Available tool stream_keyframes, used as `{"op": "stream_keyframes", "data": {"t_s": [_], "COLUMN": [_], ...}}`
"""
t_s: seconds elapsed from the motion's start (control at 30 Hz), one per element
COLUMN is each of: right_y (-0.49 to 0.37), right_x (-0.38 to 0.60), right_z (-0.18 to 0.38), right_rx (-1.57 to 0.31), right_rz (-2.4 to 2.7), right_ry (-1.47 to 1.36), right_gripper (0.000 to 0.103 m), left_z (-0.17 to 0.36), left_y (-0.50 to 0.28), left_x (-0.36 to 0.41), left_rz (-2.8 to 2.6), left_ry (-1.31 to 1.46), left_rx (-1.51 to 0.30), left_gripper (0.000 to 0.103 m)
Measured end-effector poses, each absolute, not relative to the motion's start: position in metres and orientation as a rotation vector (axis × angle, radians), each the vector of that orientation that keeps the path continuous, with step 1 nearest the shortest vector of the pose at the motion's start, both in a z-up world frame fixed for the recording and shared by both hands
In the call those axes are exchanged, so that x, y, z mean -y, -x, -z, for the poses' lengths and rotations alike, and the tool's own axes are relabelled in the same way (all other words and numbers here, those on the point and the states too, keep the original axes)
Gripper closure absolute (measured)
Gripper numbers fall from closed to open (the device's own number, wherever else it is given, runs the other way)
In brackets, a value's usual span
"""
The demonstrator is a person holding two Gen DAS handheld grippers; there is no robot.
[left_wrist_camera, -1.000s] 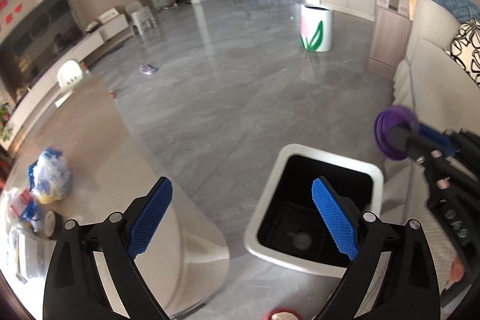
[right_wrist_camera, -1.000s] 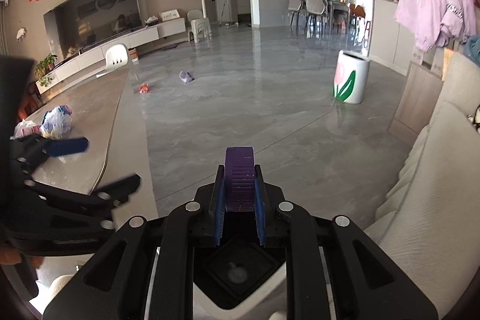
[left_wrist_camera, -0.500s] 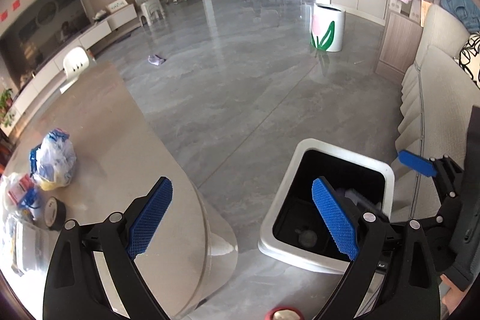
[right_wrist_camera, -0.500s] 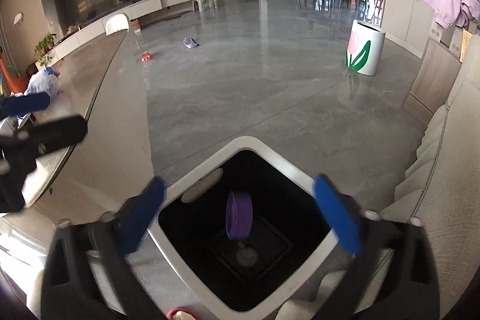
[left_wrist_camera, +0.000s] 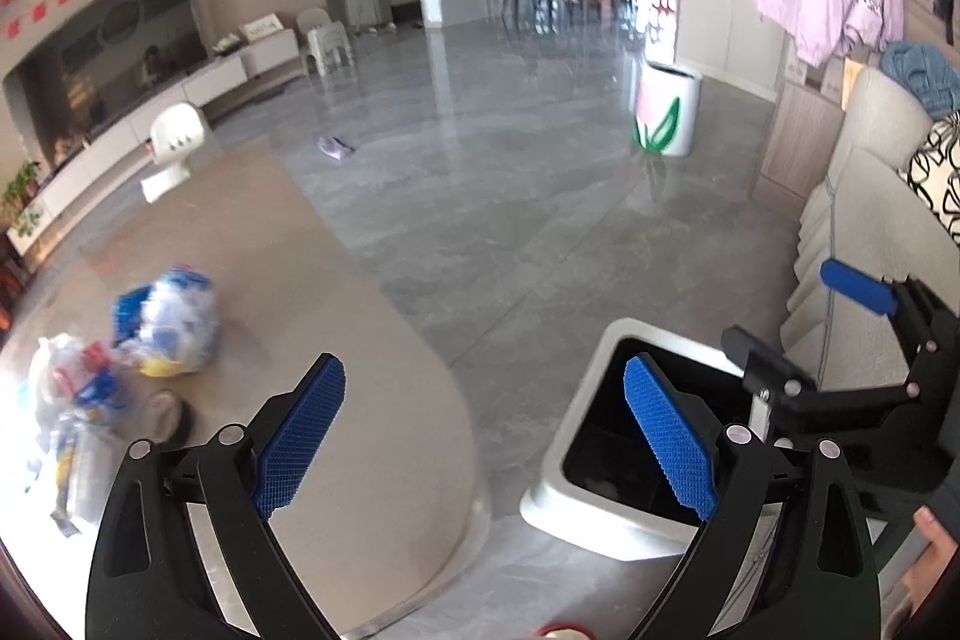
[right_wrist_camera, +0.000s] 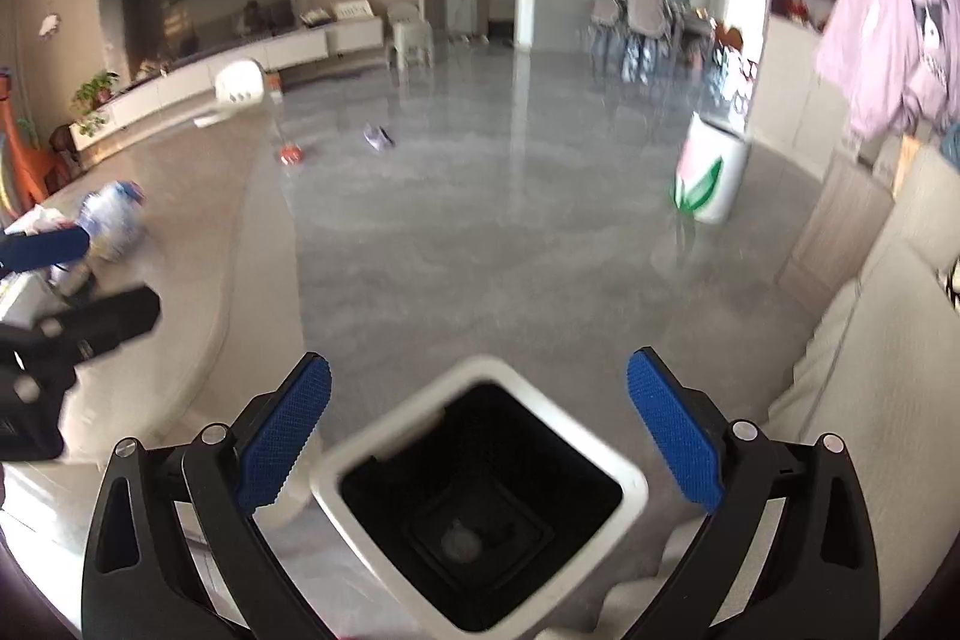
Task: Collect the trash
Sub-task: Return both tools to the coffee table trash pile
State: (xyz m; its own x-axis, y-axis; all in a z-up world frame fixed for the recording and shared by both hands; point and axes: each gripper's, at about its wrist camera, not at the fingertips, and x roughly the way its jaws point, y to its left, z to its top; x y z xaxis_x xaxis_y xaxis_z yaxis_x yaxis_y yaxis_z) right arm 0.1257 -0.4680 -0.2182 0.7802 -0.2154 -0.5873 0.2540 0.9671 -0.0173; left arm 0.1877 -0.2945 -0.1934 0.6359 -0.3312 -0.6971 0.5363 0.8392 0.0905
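My right gripper [right_wrist_camera: 479, 436] and left gripper [left_wrist_camera: 485, 433] both gape empty; the white square black-lined bin [right_wrist_camera: 630, 484] sits below my right jaws.

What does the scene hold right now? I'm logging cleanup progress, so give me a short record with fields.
left gripper: open, empty
right gripper: open, empty, above the bin
bin: white, black inside, on the floor by the sofa
table: crumpled bags left
floor: purple scrap, red scrap

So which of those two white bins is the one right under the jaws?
The plain white square bin with the black inside, directly below the open right gripper. The other, the tulip-painted bin, stands far across the floor.
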Motion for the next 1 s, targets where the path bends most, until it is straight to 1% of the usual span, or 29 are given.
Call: {"op": "stream_keyframes", "data": {"t_s": [0.17, 0.4, 0.8, 1.0], "right_y": [-0.135, -0.151, -0.185, -0.200], "right_x": [0.436, 0.364, 0.261, 0.213], "right_z": [0.193, 0.170, 0.157, 0.157], "right_rx": [-0.572, -0.521, -0.499, -0.497], "right_rz": [0.174, 0.032, -0.134, -0.194], "right_ry": [-0.026, 0.037, 0.110, 0.150], "right_gripper": [0.005, 0.005, 0.005, 0.005], "left_z": [0.170, 0.150, 0.144, 0.151], "left_y": [-0.183, -0.185, -0.196, -0.210], "left_x": [0.250, 0.180, 0.056, -0.002], "left_rz": [0.428, 0.298, 0.090, -0.001], "left_ry": [-0.260, -0.197, -0.100, -0.066], "left_rx": [-0.687, -0.649, -0.632, -0.638], "left_gripper": [0.010, 0.009, 0.009, 0.009]}}
